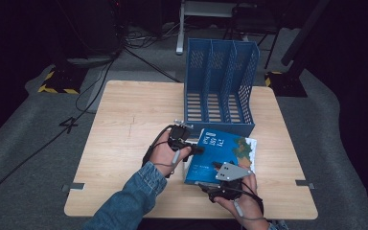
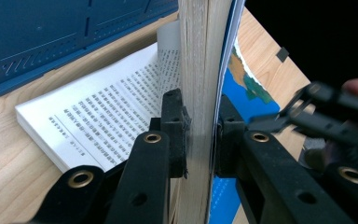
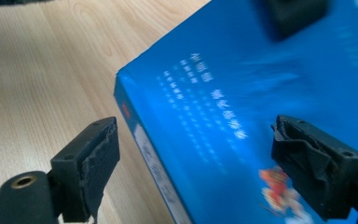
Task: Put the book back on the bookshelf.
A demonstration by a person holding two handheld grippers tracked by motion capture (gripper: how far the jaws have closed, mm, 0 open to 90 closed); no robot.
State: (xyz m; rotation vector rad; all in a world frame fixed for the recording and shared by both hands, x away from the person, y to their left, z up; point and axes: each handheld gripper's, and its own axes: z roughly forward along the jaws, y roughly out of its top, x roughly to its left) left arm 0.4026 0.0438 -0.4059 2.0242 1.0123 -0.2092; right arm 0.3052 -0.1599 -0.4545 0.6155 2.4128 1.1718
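At the table's near right, just before the blue file rack, the blue book is clamped at its left edge by the left gripper; the right gripper is held with jaws apart over its near edge.

Blue file rack blocks far side, touching book edge. Wide bare table left of book: free passage. Narrow strip right. Left gripper and right gripper crowd near edge.

The right claw hangs with jaws wide apart above a blue book lying on the wooden table.
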